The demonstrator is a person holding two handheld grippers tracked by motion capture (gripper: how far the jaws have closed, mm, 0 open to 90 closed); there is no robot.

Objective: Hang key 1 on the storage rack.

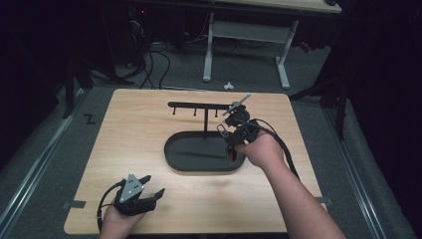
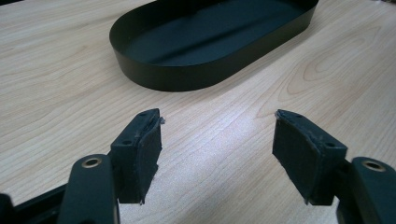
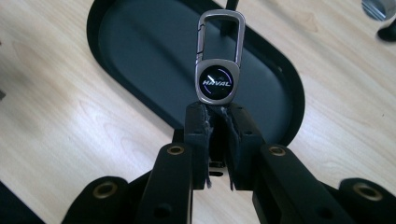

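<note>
- Right gripper view puts your right gripper (image 3: 217,112) clenched on a metal keychain (image 3: 218,70), gripped by its lower end below the round HAVAL badge, with the carabiner loop standing up past the pads.
- Behind the keychain in that view lies the black oval tray (image 3: 140,46) on the light wood table (image 3: 56,116).
- High view shows your right gripper (image 1: 225,130) raised over the right end of the tray (image 1: 171,159), beside the thin post of the black hook rack (image 1: 199,105) that rises from the tray.
- Your left gripper (image 1: 149,186) rests low at the near left of the table (image 1: 139,129), well apart from the tray.
- Left gripper view shows its pads (image 2: 144,154) spread with bare table between them, grasping nothing.
</note>
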